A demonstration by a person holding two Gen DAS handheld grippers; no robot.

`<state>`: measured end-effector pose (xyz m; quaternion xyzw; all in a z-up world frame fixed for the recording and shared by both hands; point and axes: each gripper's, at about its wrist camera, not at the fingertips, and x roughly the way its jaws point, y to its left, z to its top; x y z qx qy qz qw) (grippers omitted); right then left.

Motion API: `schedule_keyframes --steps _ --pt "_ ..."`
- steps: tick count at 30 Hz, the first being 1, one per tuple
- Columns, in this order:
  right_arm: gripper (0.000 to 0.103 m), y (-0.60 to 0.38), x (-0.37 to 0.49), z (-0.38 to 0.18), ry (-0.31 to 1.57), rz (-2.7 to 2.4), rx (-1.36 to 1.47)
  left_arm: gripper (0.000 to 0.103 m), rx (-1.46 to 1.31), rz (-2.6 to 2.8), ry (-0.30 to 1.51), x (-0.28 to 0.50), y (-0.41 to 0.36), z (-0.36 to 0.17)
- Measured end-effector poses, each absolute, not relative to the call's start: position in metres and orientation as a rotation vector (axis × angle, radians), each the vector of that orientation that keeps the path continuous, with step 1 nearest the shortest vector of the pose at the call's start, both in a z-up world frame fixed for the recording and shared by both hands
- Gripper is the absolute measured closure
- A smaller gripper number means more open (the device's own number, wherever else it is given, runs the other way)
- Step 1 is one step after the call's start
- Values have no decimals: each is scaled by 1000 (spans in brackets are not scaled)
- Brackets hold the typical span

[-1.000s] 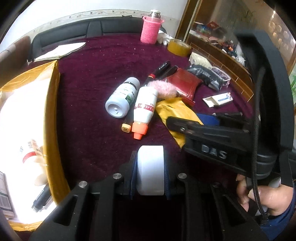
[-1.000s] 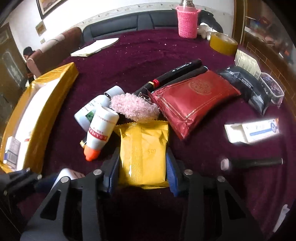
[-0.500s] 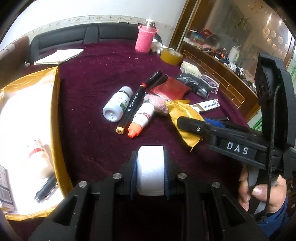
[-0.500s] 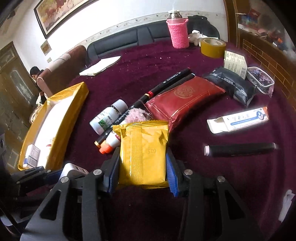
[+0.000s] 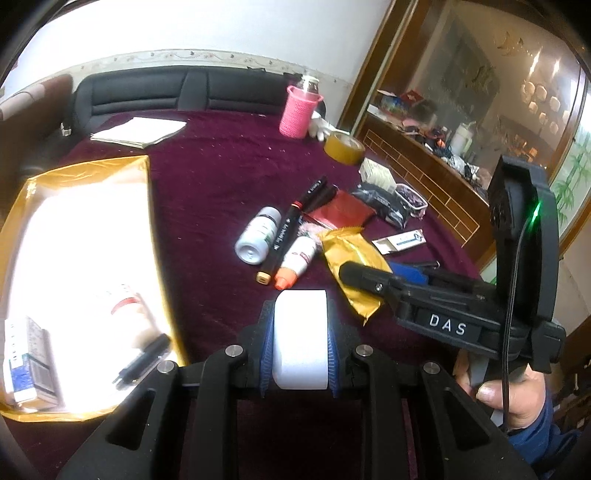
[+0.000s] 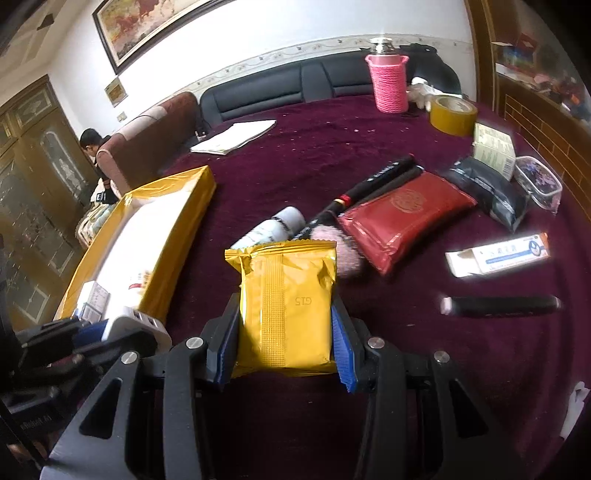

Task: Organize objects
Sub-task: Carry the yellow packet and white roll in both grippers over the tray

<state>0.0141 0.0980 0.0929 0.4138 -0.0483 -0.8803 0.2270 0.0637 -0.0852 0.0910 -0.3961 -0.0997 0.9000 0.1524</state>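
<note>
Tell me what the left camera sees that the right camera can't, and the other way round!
Only the left wrist view shows the white block inside the left tool, and the hand holding the right tool. Only the right wrist view shows the framed painting and the black tube. Both show the yellow packet, gold box, pink holder and tape roll.

Box (image 5: 147,206) left of bottles (image 5: 258,236)
</note>
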Motion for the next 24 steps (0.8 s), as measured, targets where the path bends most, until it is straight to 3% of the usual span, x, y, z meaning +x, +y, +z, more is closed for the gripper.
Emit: schedule_keyframes --steps 14,24 --pt "61 43 25 107 -121 -2266 1083 82 -1059 2689 -440 84 -158 105" --pt "61 -17 13 117 -118 -2149 1069 82 -1135 2774 -569 92 -219 79"
